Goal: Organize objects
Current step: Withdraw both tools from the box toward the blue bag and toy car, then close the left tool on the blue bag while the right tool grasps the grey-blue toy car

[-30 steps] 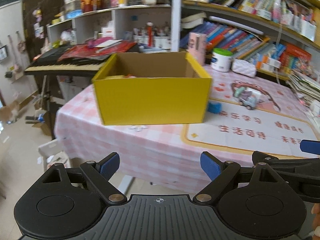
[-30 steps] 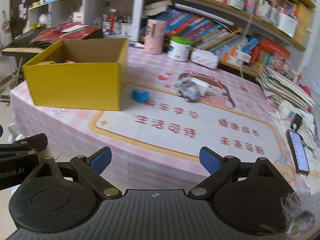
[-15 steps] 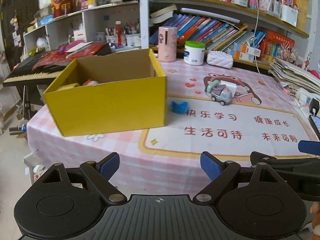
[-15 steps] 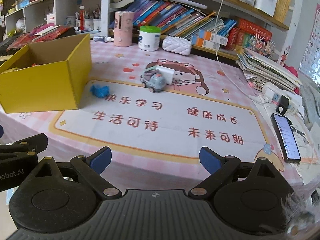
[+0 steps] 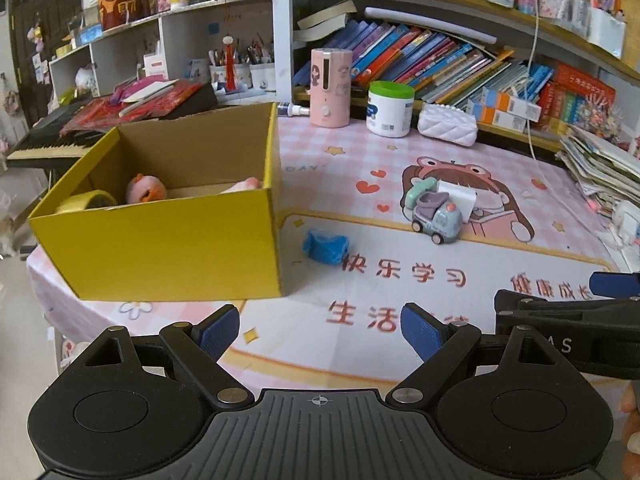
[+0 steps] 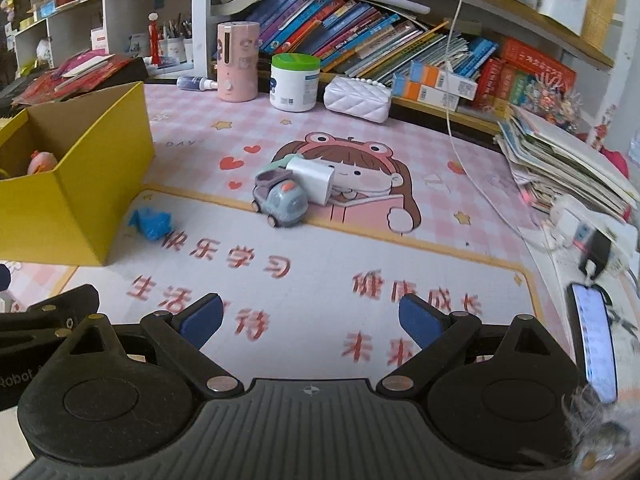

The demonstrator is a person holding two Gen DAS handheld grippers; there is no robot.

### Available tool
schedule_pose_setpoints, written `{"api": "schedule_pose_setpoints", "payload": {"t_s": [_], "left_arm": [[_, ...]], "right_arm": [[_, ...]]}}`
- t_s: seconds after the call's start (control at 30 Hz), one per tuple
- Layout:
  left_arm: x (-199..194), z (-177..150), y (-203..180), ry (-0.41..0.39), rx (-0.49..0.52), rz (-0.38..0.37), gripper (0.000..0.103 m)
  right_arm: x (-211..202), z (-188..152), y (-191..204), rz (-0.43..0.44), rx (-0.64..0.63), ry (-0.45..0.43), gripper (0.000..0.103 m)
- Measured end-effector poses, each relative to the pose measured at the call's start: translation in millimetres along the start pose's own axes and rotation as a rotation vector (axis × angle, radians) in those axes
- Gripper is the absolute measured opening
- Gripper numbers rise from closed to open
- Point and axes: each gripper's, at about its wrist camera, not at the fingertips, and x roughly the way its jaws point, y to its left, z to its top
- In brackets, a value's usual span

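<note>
- Left gripper (image 5: 320,330): jaws spread wide, nothing between the blue pads; it points down over the near edge of the table mat (image 5: 500,256).
- Right gripper (image 6: 310,320): likewise wide open and empty, just beside the left one, over the printed characters of the mat.
- Yellow box (image 5: 172,240): ahead and to the left of both grippers, open-topped; already holds a roll of tape (image 5: 86,201) and a pink soft toy (image 5: 146,190).
- Blue crumpled item (image 5: 325,246): loose on the mat, straight ahead of the left gripper, just beside the box's right wall.
- Toy truck (image 6: 282,200): ahead of the right gripper, touching a white charger block (image 6: 314,178) behind it.
- Step in hand, as judged: approach, before any pick; loose items remain outside the box.
- Next move, as judged: carry one gripper forward and down onto a loose item, probably the blue one, straddle it and close without nudging the box.
</note>
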Motion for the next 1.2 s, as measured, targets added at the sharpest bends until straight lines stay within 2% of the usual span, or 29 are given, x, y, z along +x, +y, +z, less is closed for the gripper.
{"api": "schedule_pose_setpoints", "payload": {"t_s": [0.17, 0.23, 0.33, 0.4, 0.5, 0.6, 0.67, 0.77, 0.93, 1.13, 1.2], "left_arm": [[15.6, 11.4, -18.8, -0.004, -0.022, 0.034, 0.089], [21.8, 14.5, -25.9, -0.003, -0.028, 0.057, 0.088], [30.5, 19.2, -35.0, 0.001, -0.038, 0.089, 0.088], [35.7, 22.5, -40.5, -0.002, -0.046, 0.105, 0.086], [47.5, 27.5, -50.1, -0.002, -0.042, 0.135, 0.082], [60.3, 32.9, -56.8, 0.001, -0.057, 0.156, 0.073], [71.2, 37.1, -59.0, 0.01, -0.087, 0.168, 0.067], [89.2, 41.3, -60.2, 0.02, -0.144, 0.207, 0.062], [118.3, 44.1, -58.0, 0.053, -0.245, 0.326, 0.06], [138.8, 49.1, -53.8, 0.055, -0.314, 0.369, 0.059], [145.4, 49.5, -52.1, 0.064, -0.326, 0.386, 0.057]], "right_arm": [[21.5, 16.1, -18.7, 0.048, -0.022, -0.003, 0.091], [28.8, 21.8, -27.3, 0.069, -0.018, -0.011, 0.08], [40.2, 29.9, -40.3, 0.107, 0.005, -0.013, 0.071], [47.1, 35.1, -47.6, 0.126, 0.017, -0.013, 0.068], [54.9, 41.0, -57.7, 0.148, 0.033, -0.026, 0.068], [62.1, 43.8, -65.7, 0.168, 0.037, -0.03, 0.067], [65.1, 45.6, -71.7, 0.179, 0.051, -0.043, 0.067], [66.4, 51.1, -80.8, 0.197, 0.073, -0.083, 0.067], [67.8, 57.0, -89.9, 0.217, 0.071, -0.12, 0.067], [70.4, 54.8, -90.3, 0.242, 0.02, -0.115, 0.067], [70.8, 54.4, -90.9, 0.246, 0.013, -0.116, 0.067]]}}
